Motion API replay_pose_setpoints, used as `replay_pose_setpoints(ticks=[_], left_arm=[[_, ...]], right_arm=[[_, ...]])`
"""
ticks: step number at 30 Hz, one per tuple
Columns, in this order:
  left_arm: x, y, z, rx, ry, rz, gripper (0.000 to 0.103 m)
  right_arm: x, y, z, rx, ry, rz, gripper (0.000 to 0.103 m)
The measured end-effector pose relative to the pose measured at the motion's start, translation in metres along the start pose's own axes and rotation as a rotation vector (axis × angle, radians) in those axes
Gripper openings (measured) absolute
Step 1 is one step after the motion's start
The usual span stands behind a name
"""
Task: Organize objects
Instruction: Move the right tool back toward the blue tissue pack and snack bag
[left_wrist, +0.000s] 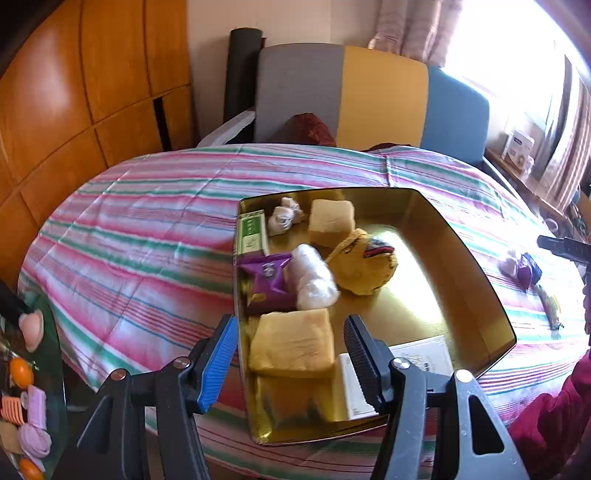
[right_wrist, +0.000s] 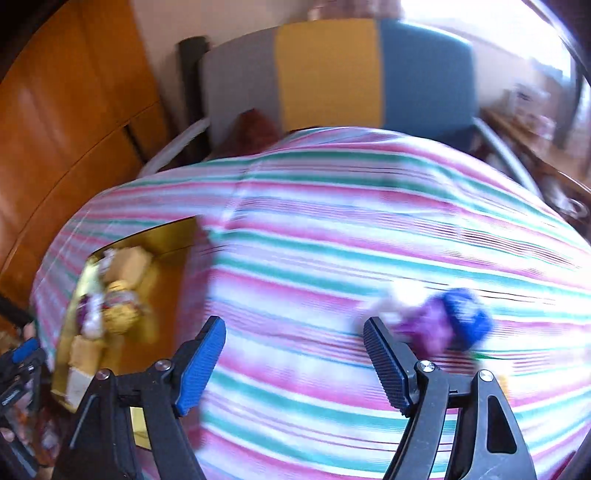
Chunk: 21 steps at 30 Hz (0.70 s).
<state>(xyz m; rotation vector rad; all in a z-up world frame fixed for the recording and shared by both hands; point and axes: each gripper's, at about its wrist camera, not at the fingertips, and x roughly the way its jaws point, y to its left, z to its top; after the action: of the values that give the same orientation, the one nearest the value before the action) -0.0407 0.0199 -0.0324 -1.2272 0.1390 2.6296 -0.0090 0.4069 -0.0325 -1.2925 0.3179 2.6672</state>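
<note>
Both tongs gape empty: left tongs (left_wrist: 291, 363) over the gold tray (left_wrist: 476, 280), right tongs (right_wrist: 295, 363) above striped cloth (right_wrist: 314, 236).

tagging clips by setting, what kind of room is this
Most likely a lived-in room at home, perhaps a bedroom or sitting room. A striped pink and green cloth covers the surface under the gold tray, a grey, yellow and blue chair stands behind, and curtains hang at a bright window.
</note>
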Motion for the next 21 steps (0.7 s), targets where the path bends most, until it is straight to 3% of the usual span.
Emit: replay_pose_setpoints(ticks=[4, 8, 12, 21], left_arm=[[-0.002, -0.02, 0.008, 0.05, -0.006, -0.006, 0.06], [-0.004, -0.046, 0.019, 0.104, -0.012, -0.031, 0.06], [-0.002, -0.075, 0.031, 0.15, -0.013, -0.07, 0.06], [0.007, -0.144, 0.043, 0.259, 0.024, -0.182, 0.06]], right_arm=[[-0.008, -0.064, -0.005, 0.091, -0.055, -0.14, 0.082], [-0.003, -0.128, -0.02, 0.306, -0.052, -0.251, 0.081], [-0.012, -0.155, -0.022, 0.448, -0.079, -0.237, 0.08], [-0.019, -0.166, -0.031, 0.535, -0.089, -0.195, 0.081]])
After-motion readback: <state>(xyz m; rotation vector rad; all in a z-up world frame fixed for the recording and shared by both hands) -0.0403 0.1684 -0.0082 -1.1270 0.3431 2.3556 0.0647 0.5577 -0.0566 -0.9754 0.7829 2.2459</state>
